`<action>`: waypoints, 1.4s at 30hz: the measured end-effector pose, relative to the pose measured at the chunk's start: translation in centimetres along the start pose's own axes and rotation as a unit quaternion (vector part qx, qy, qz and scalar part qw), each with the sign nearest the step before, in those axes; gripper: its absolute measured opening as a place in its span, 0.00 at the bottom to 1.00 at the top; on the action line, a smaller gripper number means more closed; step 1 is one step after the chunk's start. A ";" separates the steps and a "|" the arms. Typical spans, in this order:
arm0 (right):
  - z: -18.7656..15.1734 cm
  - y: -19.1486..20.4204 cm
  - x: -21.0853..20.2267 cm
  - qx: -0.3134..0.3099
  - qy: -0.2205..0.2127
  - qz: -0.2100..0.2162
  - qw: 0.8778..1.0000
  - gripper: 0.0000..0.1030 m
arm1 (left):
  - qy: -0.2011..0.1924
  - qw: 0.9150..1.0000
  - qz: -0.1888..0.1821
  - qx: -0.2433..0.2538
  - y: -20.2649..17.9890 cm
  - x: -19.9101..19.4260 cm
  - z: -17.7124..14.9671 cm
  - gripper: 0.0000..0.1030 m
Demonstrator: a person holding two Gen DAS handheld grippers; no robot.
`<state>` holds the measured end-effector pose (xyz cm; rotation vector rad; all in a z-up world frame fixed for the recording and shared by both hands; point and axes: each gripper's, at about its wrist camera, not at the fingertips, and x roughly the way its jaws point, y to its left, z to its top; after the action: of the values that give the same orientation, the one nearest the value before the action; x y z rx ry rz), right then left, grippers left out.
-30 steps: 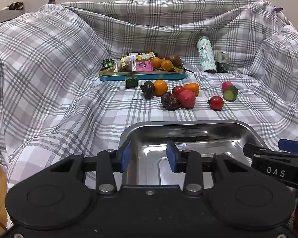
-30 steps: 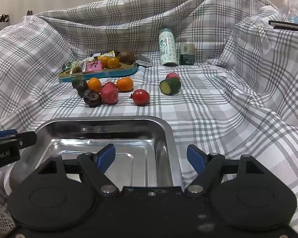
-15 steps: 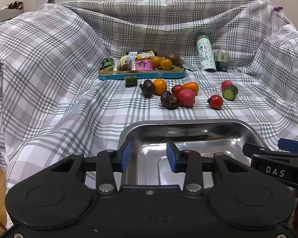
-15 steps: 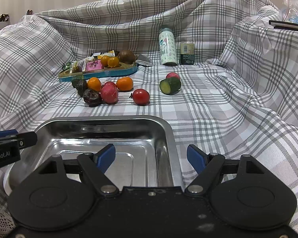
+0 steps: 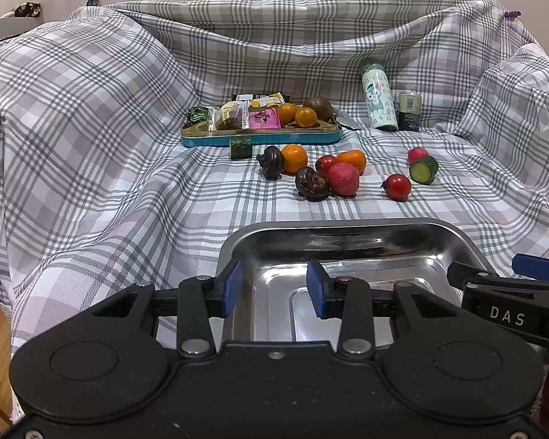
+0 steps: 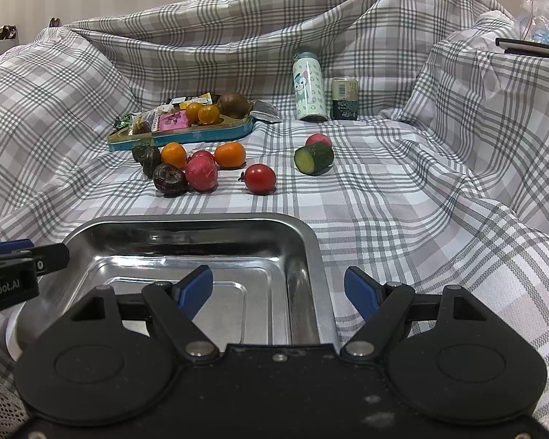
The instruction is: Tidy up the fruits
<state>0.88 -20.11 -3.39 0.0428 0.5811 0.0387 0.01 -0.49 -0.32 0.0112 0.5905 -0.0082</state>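
An empty steel tray (image 5: 347, 226) lies on the plaid cloth right in front of both grippers. My left gripper (image 5: 274, 287) hovers open over the tray's left part, holding nothing. My right gripper (image 6: 279, 288) stands wide open over the tray's (image 6: 201, 219) right rim, also holding nothing. Beyond the tray lies loose fruit: a dark brown fruit (image 5: 311, 184), a pink-red fruit (image 5: 342, 179), two oranges (image 5: 294, 158), a tomato (image 5: 397, 186) and a cucumber piece (image 5: 424, 170). In the right wrist view the tomato (image 6: 260, 178) and cucumber piece (image 6: 314, 159) lie apart from the cluster.
A blue tin (image 5: 260, 139) at the back holds snack packets and small oranges. A green cube (image 5: 241, 147) sits before it. A patterned bottle (image 5: 378, 97) and a small can (image 5: 410, 111) stand at the back right. The cloth rises steeply on the left, back and right.
Almost nothing: the views drift very slightly. Both grippers keep the same opening, and the fruit and tray have not moved.
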 end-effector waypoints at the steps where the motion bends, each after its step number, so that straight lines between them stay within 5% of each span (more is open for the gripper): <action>1: 0.0 0.0 0.0 0.000 0.000 0.000 1.000 0.79 | 0.000 1.000 0.000 0.000 0.0 0.0 0.0 0.45; 42: 0.1 0.3 -0.2 -0.015 -0.003 -0.002 1.000 0.79 | 0.000 1.000 0.000 0.001 0.0 0.0 0.1 0.45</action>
<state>0.75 -19.82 -3.23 0.0118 0.5746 0.0435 0.05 -0.51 -0.27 0.0140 0.5915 -0.0082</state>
